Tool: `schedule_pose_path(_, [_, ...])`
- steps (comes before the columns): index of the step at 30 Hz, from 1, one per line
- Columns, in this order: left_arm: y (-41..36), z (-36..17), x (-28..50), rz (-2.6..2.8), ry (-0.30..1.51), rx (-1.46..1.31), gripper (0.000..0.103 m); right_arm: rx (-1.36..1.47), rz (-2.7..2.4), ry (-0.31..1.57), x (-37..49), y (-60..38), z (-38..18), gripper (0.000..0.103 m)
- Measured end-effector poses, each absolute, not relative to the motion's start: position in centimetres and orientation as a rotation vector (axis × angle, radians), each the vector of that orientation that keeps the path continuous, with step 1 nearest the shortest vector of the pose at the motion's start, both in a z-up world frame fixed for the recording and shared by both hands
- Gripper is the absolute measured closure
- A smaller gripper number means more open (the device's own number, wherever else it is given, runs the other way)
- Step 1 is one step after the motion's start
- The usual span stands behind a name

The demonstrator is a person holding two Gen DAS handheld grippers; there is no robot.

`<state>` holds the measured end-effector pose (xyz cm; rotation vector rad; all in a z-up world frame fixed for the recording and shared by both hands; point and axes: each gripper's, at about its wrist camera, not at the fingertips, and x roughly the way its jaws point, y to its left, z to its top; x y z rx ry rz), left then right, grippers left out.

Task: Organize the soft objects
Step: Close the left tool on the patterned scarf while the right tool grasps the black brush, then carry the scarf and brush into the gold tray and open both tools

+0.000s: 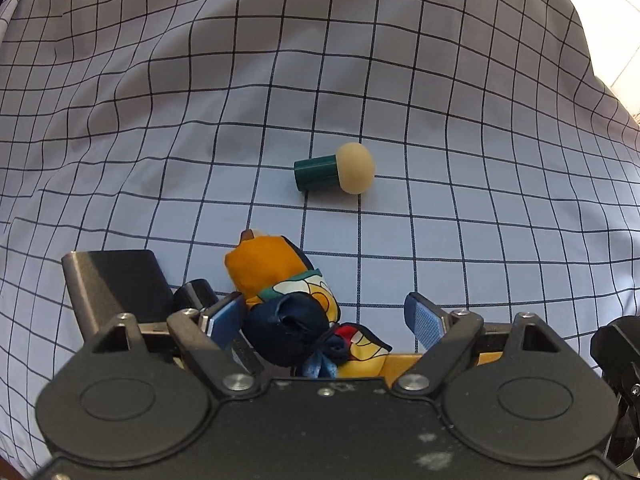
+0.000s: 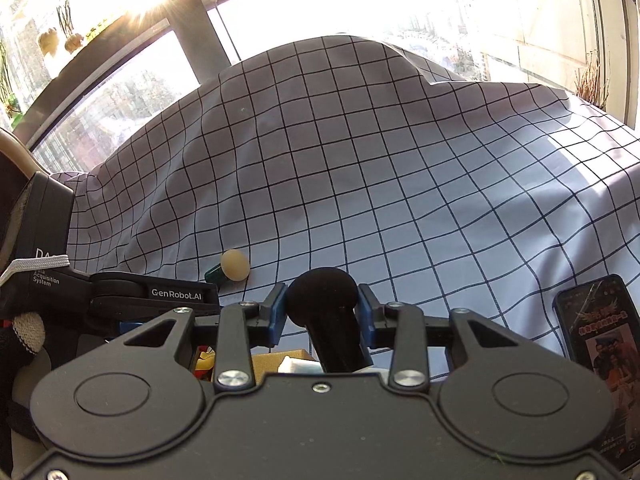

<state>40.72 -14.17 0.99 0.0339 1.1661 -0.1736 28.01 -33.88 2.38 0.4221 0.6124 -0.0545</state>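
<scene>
On the left, the left gripper stands wide open over the knotted scarf bundle, one pad touching it, at a yellow box's edge (mostly hidden). To finish cleanly it should lift straight away without snagging cloth. Rightward, the right gripper is clamped on a black puff-headed applicator, best held steady, while the beige-headed one lies on the checked cloth.

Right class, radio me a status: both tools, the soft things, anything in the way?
Left tool open over scarf bundle. Right tool shut on black puff. Beige puff loose on cloth. Nothing blocking.
</scene>
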Motion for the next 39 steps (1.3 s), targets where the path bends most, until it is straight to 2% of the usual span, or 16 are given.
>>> schedule_pose_path(9, [-16.1,-0.1,41.4,-0.152,1.169,0.102,0.018,0.422,-0.056,0.614,28.1,-34.2,2.3,0.065])
schedule_pose_path(11, [-16.2,-0.2,41.6,-0.15,1.168,0.104,0.021,0.423,-0.055,0.612,28.1,-34.2,2.3,0.065])
schedule_pose_path(12, [-16.3,-0.2,41.6,-0.148,1.166,0.112,0.03,0.422,-0.054,0.612,28.1,-34.2,2.4,0.065])
schedule_pose_path(13, [-16.4,-0.2,41.7,-0.144,1.162,0.126,0.046,0.419,-0.052,0.613,28.1,-34.1,2.3,0.065])
schedule_pose_path(15, [-16.6,-0.2,41.8,-0.141,1.148,0.164,0.066,0.415,-0.049,0.615,28.1,-34.0,2.3,0.065])
schedule_pose_path(20, [-15.7,0.9,41.7,-0.159,1.137,0.11,0.067,0.407,-0.047,0.607,28.1,-34.0,2.3,0.065])
schedule_pose_path(25, [-15.2,4.4,39.3,-0.205,1.072,0.092,0.067,0.412,-0.061,0.602,28.2,-34.3,2.2,0.065])
schedule_pose_path(33, [-12.8,10.8,31.0,-0.355,0.989,0.073,0.067,0.377,-0.085,0.586,28.0,-34.4,1.9,0.065])
schedule_pose_path(39, [-9.2,12.4,23.6,-0.41,0.994,0.058,0.066,0.376,-0.124,0.568,27.5,-34.9,1.5,0.065])
